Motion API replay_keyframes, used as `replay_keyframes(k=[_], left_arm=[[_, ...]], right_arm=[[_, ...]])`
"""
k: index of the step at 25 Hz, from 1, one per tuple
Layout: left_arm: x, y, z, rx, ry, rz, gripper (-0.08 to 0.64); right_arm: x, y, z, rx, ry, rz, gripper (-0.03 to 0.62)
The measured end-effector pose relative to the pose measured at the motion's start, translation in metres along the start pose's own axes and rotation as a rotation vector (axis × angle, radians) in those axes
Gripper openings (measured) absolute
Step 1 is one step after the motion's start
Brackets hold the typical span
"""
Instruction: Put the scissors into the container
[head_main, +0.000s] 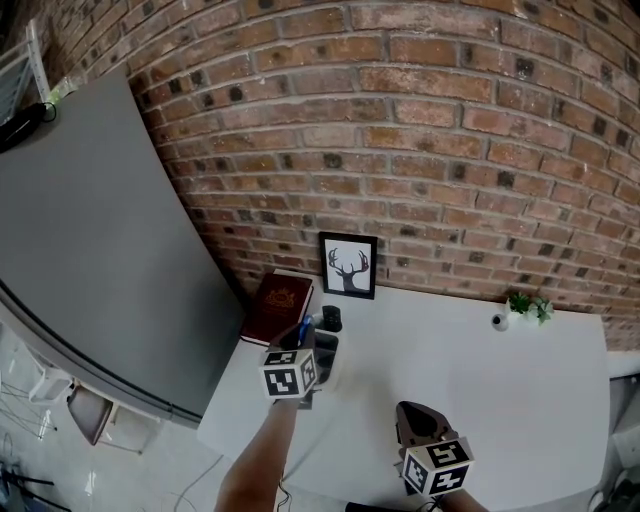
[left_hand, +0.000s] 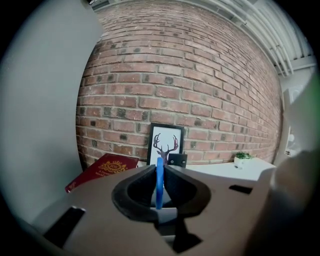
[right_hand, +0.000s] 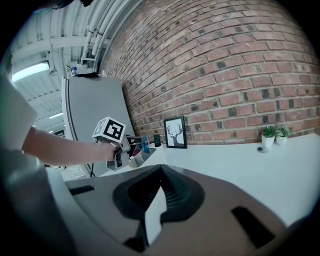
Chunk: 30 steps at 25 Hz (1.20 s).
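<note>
My left gripper (head_main: 303, 336) is shut on the blue handle of the scissors (head_main: 306, 324), above the grey container (head_main: 326, 352) at the left of the white table (head_main: 480, 380). In the left gripper view the blue handle (left_hand: 159, 184) stands edge-on, pinched between the dark jaws of that gripper (left_hand: 159, 172). The right gripper view shows the scissors (right_hand: 145, 144) right over the container (right_hand: 140, 157); their blades are hidden. My right gripper (head_main: 412, 413) hovers near the table's front edge, its jaws (right_hand: 160, 170) shut with nothing between them.
A red book (head_main: 278, 305) lies at the table's back left, beside a framed deer picture (head_main: 348, 265) leaning on the brick wall. A small black object (head_main: 332, 320) stands behind the container. A small plant (head_main: 528, 306) sits at the back right. A grey panel (head_main: 90, 250) borders the left.
</note>
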<state>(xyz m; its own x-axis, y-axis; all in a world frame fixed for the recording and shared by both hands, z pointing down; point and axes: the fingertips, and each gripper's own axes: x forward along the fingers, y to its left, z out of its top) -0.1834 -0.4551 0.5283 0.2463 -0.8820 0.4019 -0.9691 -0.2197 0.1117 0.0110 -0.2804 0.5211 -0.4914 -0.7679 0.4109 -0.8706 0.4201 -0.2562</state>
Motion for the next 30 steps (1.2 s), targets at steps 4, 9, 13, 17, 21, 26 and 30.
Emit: replay_keyframes(k=[4,9,13,17,21,26,30], left_arm=[[0.0,-0.001,-0.002,-0.002,0.008,-0.013,0.043],[-0.005,-0.001,-0.006,0.011,0.019,-0.003,0.044],[-0.012,-0.003,-0.011,0.009,0.023,-0.006,0.081],[-0.021,-0.008,-0.018,0.001,0.026,-0.019,0.103],[-0.033,-0.01,-0.03,-0.01,0.036,-0.015,0.106],[-0.053,-0.012,-0.046,-0.031,0.043,0.0,0.106],[-0.071,-0.013,-0.055,-0.047,0.038,0.004,0.106]], right_arm=[[0.002,0.003,-0.002,-0.005,0.009,0.008,0.0],[0.002,0.007,-0.002,-0.013,0.01,0.019,0.0],[0.001,0.008,-0.002,-0.015,0.01,0.023,0.0],[0.0,0.01,-0.003,-0.019,0.009,0.031,0.0],[0.0,0.015,-0.003,-0.026,0.008,0.042,0.0],[0.0,0.021,-0.004,-0.036,0.009,0.059,0.0],[0.001,0.027,-0.003,-0.046,0.005,0.074,0.0]])
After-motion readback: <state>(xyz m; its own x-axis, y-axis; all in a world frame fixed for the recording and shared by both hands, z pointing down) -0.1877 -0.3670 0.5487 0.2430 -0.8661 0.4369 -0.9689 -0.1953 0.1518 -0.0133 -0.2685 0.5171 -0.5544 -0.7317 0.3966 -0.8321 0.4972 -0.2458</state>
